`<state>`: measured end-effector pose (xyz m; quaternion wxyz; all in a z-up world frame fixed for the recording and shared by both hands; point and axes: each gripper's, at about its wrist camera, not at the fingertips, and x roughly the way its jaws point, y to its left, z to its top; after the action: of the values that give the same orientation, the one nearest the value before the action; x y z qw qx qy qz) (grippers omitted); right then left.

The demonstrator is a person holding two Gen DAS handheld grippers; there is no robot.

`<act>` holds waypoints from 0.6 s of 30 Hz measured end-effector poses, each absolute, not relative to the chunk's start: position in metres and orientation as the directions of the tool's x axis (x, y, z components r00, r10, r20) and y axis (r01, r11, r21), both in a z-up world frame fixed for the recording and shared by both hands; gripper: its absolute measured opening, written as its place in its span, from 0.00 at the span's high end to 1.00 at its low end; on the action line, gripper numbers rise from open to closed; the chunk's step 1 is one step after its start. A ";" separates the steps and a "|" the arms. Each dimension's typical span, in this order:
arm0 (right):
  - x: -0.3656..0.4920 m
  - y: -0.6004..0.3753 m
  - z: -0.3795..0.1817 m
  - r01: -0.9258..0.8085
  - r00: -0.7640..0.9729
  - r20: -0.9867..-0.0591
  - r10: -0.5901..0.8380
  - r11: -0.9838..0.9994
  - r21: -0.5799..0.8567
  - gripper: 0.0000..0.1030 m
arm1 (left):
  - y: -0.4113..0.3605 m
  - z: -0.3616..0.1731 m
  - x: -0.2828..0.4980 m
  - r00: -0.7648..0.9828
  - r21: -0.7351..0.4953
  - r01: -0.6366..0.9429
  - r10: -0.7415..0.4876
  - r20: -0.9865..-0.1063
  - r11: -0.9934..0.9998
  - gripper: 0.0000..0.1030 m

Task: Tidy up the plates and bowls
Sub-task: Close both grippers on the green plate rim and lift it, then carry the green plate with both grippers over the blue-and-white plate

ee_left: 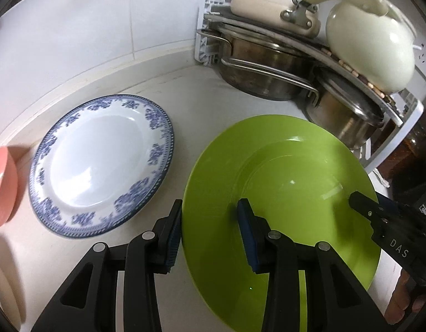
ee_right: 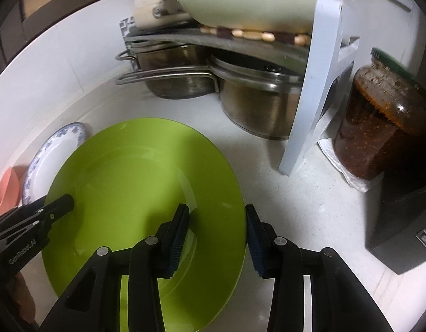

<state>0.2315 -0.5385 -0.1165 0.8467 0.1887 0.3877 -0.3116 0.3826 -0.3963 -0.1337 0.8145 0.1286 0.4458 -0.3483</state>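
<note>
both claws, left claw (ee_left: pixel 210 221) and right claw (ee_right: pixel 217 228), gape astride the green plate's (ee_left: pixel 282 166) rims.

Green plate (ee_right: pixel 135 182) on a white counter (ee_right: pixel 296 215), the right tongs (ee_right: pixel 217 232) spread wide astride its right rim; steel pots (ee_right: pixel 254 102) far behind.

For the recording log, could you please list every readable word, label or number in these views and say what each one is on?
"DAS": white letters on the right tongs, seen from the left wrist view; any further letters are cut off.
"GenRobot.AI": on the left tongs, seen from the right wrist view.
Small plate on the black box: too blurred to read.
Jar: no legible label.
</note>
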 end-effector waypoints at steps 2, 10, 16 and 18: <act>0.228 -0.530 -0.110 0.670 0.507 -0.772 -0.383 0.739 0.073 0.60 | -0.389 -0.129 0.380 0.363 -0.105 0.678 -0.455 -0.813 0.728 0.62; 0.222 -0.497 -0.087 0.640 0.530 -0.759 -0.378 0.766 0.066 0.60 | -0.348 -0.107 0.368 0.392 -0.113 0.647 -0.456 -0.799 0.754 0.63; 0.219 -0.470 -0.073 0.607 0.557 -0.745 -0.366 0.792 0.065 0.60 | -0.315 -0.090 0.357 0.428 -0.110 0.619 -0.451 -0.783 0.777 0.63; 0.219 -0.460 -0.069 0.595 0.566 -0.742 -0.360 0.801 0.065 0.60 | -0.302 -0.083 0.354 0.441 -0.110 0.606 -0.447 -0.778 0.788 0.63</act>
<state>0.2187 -0.4602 -0.0685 0.8711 0.1560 0.3766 -0.2739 0.3537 -0.3021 -0.0833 0.8438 0.0927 0.4267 -0.3119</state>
